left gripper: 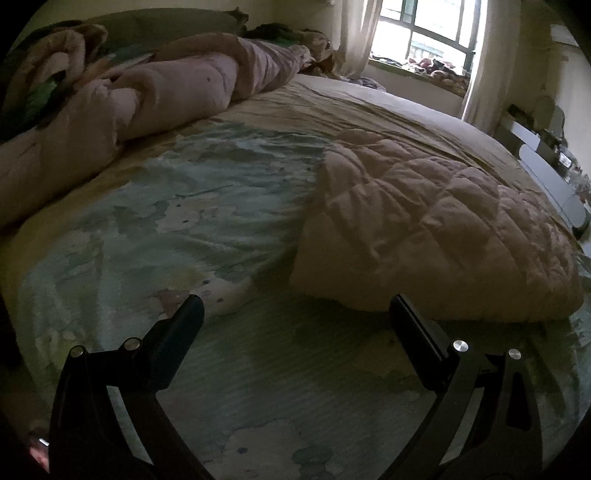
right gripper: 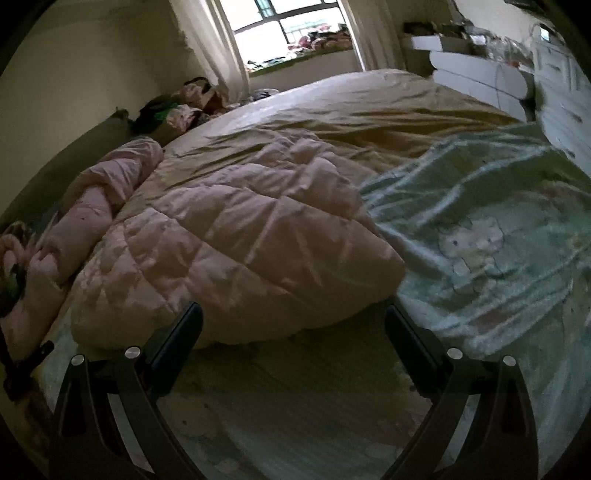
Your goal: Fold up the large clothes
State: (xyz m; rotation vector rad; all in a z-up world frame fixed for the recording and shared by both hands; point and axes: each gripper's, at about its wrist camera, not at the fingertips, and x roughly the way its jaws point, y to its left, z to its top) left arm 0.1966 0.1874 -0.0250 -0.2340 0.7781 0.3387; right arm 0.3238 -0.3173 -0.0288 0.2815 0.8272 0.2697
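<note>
The left gripper (left gripper: 295,310) stands wide open, nothing between its jaws — the folded pink quilt (left gripper: 436,236) lies at two o'clock, just beyond its right finger. The right gripper (right gripper: 293,319) gapes empty too, the quilt (right gripper: 236,254) at eleven o'clock on the pale green sheet (right gripper: 480,236). A window (left gripper: 424,33) shows at one o'clock.
</note>
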